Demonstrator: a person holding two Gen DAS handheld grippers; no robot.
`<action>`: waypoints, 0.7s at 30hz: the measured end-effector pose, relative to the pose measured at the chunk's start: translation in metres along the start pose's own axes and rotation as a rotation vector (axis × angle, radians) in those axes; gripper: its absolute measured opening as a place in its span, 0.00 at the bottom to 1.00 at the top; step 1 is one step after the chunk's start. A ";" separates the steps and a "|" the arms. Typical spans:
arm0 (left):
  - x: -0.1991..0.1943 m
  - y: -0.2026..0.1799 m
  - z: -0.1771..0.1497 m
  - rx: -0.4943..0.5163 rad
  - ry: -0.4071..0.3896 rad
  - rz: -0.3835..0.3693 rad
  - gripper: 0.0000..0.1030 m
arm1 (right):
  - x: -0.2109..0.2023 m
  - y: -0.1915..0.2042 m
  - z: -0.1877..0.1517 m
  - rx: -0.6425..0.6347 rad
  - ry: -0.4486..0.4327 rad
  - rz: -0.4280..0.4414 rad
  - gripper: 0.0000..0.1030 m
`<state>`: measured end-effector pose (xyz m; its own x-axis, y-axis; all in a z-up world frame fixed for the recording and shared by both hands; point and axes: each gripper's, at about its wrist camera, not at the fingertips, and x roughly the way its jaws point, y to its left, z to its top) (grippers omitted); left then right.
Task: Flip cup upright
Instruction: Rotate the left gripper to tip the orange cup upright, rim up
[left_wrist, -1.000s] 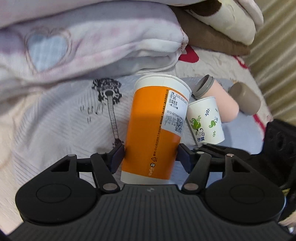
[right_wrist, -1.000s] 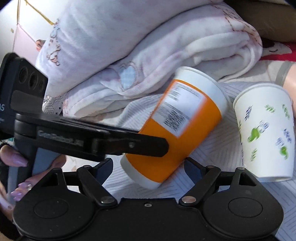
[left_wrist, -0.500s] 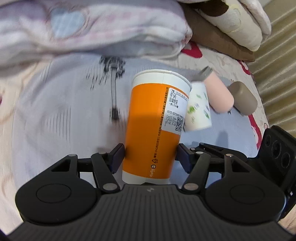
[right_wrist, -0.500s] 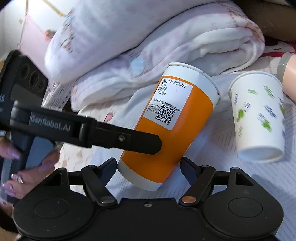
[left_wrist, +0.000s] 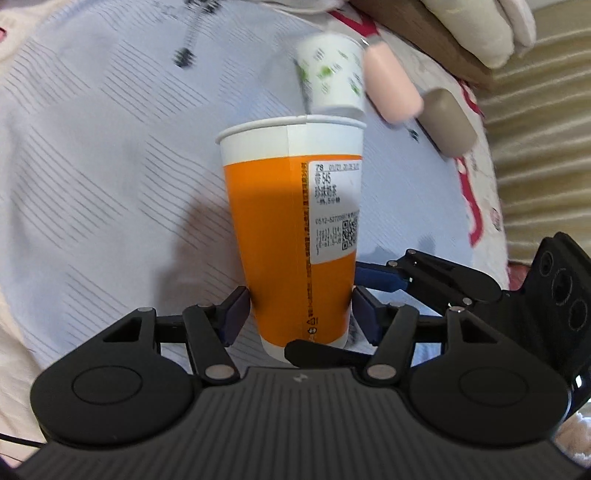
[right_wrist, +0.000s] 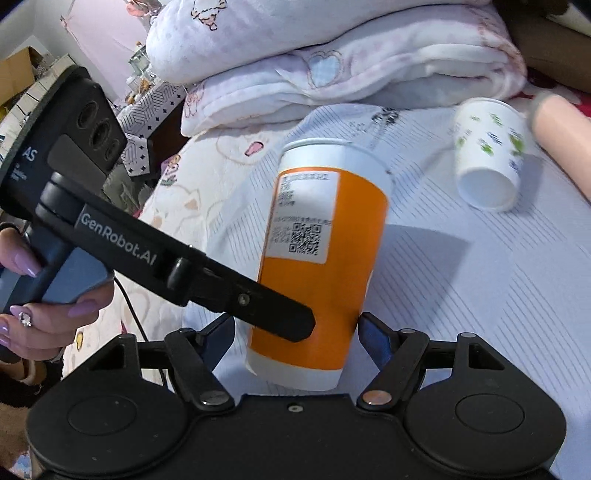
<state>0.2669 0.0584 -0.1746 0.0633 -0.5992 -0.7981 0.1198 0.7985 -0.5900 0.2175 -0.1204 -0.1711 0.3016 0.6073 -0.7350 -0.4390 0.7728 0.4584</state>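
An orange paper cup (left_wrist: 295, 229) with a white rim and a printed label is held above the pale blue striped sheet (left_wrist: 103, 155), rim away from the cameras. My left gripper (left_wrist: 300, 314) is shut on its lower body, one pad on each side. It also shows in the right wrist view (right_wrist: 321, 258). My right gripper (right_wrist: 295, 332) brackets the cup's base with a gap at each pad, so it is open. The left gripper's finger (right_wrist: 207, 273) crosses in front of the cup there.
A small white cup with green leaves (right_wrist: 487, 173) lies on its side on the sheet. A pink bottle (left_wrist: 391, 85) and a taupe cylinder (left_wrist: 447, 122) lie beyond it. Folded white blankets (right_wrist: 351, 66) are piled at the back.
The left gripper has lifted and swung the orange cup from a lean towards vertical. The blankets have slid out of the left wrist view. The right gripper has come closer around the cup's base.
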 end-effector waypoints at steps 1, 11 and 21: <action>0.002 -0.004 -0.004 0.005 0.003 -0.008 0.57 | -0.005 0.000 -0.004 0.013 0.008 -0.010 0.76; 0.033 -0.024 -0.024 0.031 0.014 -0.072 0.57 | -0.037 -0.019 -0.033 0.172 0.101 -0.062 0.73; 0.024 -0.017 -0.020 0.082 -0.081 -0.080 0.74 | -0.037 -0.023 -0.030 0.085 0.107 -0.140 0.81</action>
<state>0.2468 0.0315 -0.1860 0.1294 -0.6659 -0.7348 0.2078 0.7427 -0.6365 0.1908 -0.1659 -0.1698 0.2613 0.4735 -0.8412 -0.3244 0.8638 0.3854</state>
